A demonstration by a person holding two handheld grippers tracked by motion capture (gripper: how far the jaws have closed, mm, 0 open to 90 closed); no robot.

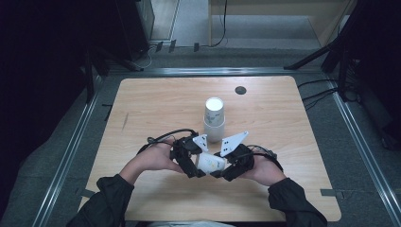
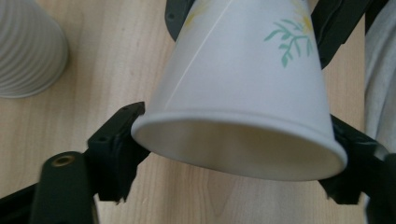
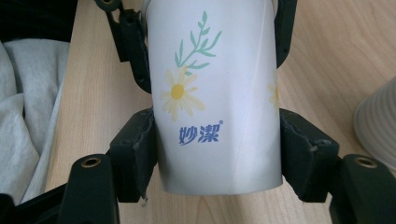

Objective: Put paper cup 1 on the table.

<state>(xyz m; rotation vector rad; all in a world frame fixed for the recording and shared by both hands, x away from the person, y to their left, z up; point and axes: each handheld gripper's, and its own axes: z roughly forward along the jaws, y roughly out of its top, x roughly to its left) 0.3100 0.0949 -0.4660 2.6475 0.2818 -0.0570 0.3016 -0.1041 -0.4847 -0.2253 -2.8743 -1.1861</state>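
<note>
- High view: I have a paper cup [image 1: 210, 162] lying on its side at lower centre of the frame, above the table [image 1: 142, 104], gripped between the left gripper [image 1: 201, 166] and the right gripper [image 1: 221, 169]. A stack of cups [image 1: 214, 119] stands upside down just above them, at centre.
- Left gripper view: my jaws are clamped on the cup's [image 2: 243, 93] rim end, one at lower left, one at lower right. The stack [image 2: 25, 46] sits at upper left.
- Right gripper view: my jaws are clamped on the cup's [image 3: 215, 93] base end. Printed on its wall: a daisy with a green sprig, and blue characters "妙潔".
- Progress, as I judge it: one cup is off the stack and held at both ends; still to do is letting go with one gripper and setting the cup down.
</note>
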